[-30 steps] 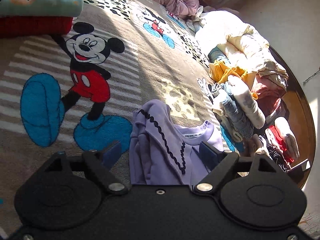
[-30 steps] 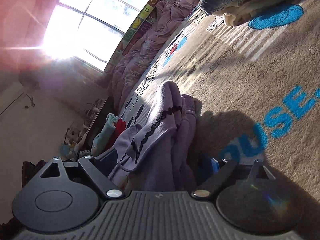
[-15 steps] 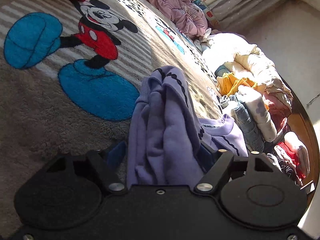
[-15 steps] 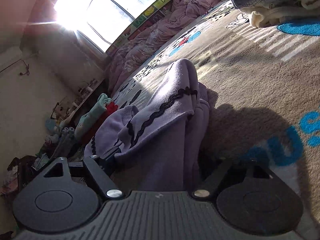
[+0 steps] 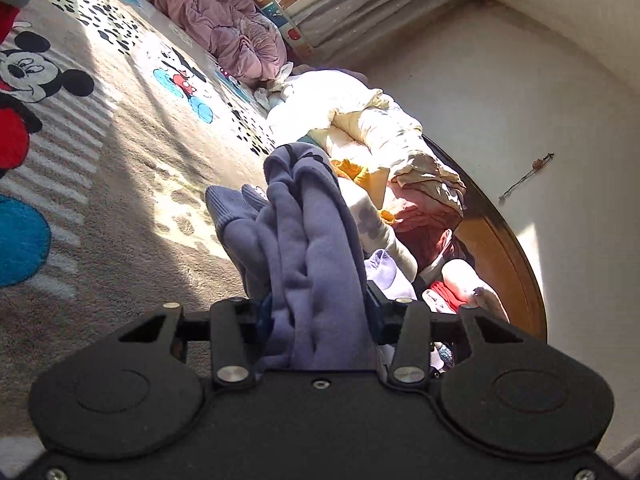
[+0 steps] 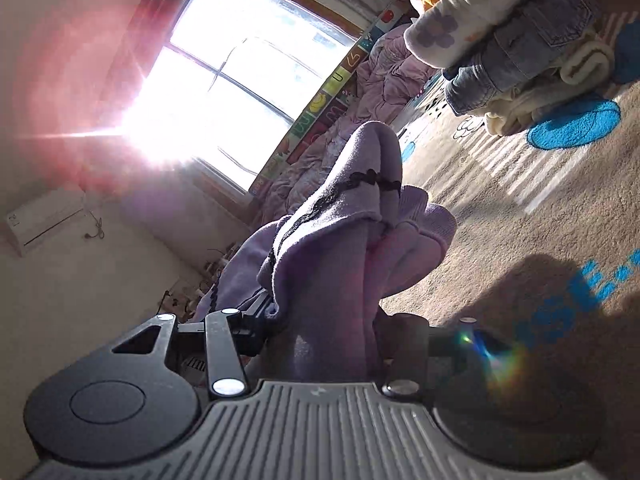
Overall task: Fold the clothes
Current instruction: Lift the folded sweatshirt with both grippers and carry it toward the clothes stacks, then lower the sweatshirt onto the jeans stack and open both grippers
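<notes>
Both grippers — left gripper [image 5: 318,314], right gripper [image 6: 324,330] — stay clamped on the lilac sweatshirt [image 5: 312,240], now lifted higher off the rug [image 5: 120,184].

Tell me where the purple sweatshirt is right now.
The purple sweatshirt is bunched between the fingers of both the left gripper and the right gripper, held above the cartoon rug, with the pile of unfolded clothes beyond it.

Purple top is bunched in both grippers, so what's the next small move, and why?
Probably carry the purple top down onto the bare rug. Both the left gripper and right gripper clamp it, and it hangs crumpled, off the rug.
</notes>
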`<state>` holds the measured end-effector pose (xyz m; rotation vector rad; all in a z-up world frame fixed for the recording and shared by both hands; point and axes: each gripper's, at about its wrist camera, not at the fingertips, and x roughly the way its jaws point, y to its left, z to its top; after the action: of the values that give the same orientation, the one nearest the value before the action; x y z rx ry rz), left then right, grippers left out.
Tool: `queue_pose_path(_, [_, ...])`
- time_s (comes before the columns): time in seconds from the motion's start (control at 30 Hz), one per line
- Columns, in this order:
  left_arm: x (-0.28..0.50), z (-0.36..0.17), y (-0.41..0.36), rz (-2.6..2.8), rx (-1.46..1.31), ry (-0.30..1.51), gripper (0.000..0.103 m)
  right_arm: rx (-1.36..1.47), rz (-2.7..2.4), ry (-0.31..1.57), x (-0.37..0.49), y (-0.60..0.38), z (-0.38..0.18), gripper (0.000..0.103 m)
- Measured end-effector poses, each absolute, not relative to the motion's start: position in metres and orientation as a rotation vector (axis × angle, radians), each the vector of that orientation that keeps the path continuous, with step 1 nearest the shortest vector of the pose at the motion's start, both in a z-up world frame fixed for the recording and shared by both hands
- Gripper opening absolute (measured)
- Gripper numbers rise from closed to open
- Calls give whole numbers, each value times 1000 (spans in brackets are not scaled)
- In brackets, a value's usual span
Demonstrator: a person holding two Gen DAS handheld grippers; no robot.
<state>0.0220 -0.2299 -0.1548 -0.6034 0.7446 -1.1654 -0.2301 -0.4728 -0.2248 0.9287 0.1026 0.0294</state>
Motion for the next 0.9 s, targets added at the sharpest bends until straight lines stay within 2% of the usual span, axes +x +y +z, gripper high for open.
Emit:
queue_pose_path(0.3, [35,-115,-355,-1386,-680,680,42,962,-76,-126,-264,-565,-188,48])
queue_pose_path(0.67, [129,-67,-510,-1511,-824,651,42,835,-275,-309,-189,-707,-94,48])
queue_pose_path(0.8, [164,-129,-562,-1305,-720,933,43,927,-527,-171,-140,-746,-137,48])
queue_pose_path(0.9, [168,-160,-568,-1247,-670,1012,54,944,-684,-15,-117,-761,-182,48])
